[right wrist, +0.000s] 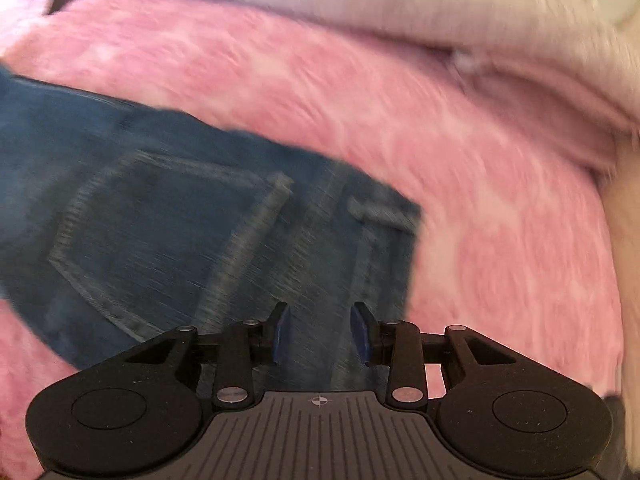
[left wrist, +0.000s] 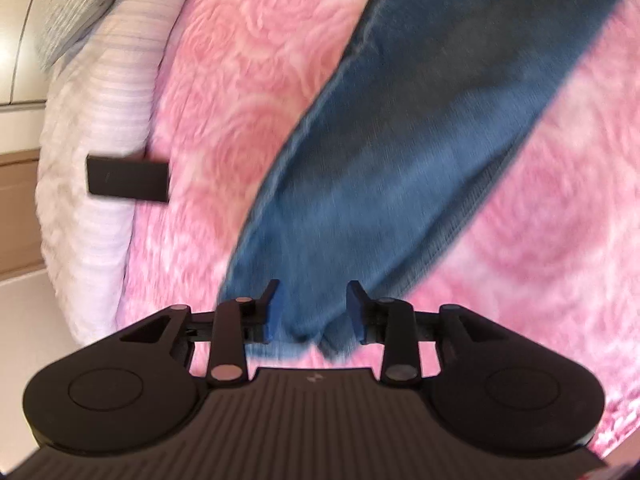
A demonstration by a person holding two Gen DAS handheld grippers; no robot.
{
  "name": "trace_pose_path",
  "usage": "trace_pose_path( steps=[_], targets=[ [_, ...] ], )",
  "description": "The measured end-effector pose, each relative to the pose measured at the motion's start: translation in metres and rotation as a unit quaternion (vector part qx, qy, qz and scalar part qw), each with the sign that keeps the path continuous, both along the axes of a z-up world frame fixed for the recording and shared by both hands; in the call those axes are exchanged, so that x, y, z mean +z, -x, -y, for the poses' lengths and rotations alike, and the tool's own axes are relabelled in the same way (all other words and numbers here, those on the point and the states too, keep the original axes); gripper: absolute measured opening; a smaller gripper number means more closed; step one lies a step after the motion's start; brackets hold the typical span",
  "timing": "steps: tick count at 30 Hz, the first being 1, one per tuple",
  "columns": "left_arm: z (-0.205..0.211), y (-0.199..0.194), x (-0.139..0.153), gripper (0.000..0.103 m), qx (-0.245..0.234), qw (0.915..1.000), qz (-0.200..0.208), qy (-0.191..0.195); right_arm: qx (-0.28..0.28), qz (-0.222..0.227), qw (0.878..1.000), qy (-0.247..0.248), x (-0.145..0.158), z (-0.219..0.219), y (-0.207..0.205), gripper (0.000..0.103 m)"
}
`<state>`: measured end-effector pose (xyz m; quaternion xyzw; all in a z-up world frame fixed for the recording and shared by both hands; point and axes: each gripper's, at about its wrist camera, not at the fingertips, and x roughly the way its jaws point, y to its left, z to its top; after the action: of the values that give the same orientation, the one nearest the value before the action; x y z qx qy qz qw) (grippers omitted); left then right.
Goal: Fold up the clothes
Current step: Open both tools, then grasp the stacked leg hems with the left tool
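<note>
Lying stretched along the pink blanket (left wrist: 224,92) on the bed: jeans (left wrist: 420,152), legs together, not yet folded short; left hand-held gripper (left wrist: 313,312) gaping at the hems, right hand-held gripper (right wrist: 320,334) gaping over the waistband

The right hand-held gripper (right wrist: 320,332) hangs over the waist end of a pair of blue jeans (right wrist: 168,232), its blue-padded fingers (right wrist: 281,334) apart with denim showing between them. The jeans lie back pocket (right wrist: 160,244) up on a pink fuzzy blanket (right wrist: 480,184), with pale bedding (right wrist: 400,4) beyond; the view is motion-blurred.
</note>
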<state>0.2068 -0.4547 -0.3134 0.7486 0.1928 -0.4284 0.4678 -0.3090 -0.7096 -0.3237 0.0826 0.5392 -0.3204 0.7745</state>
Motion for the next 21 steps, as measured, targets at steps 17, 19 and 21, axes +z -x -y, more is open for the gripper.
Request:
trace_pose_path(
  steps=[17,19,21],
  targets=[
    [-0.094,-0.087,-0.023,0.061,0.02,0.9913,-0.081,0.101,0.214,0.057,0.973,0.057,0.03,-0.227,-0.192,0.073],
    [-0.098,-0.108,-0.03,0.061,0.017,0.9869,-0.103,0.123,0.222,0.052,0.971,0.072,0.03,-0.253,-0.22,0.073],
    [-0.102,-0.128,-0.038,0.061,0.015,0.9815,-0.124,0.145,0.211,0.044,0.974,0.076,0.024,-0.274,-0.245,0.073]
  ],
)
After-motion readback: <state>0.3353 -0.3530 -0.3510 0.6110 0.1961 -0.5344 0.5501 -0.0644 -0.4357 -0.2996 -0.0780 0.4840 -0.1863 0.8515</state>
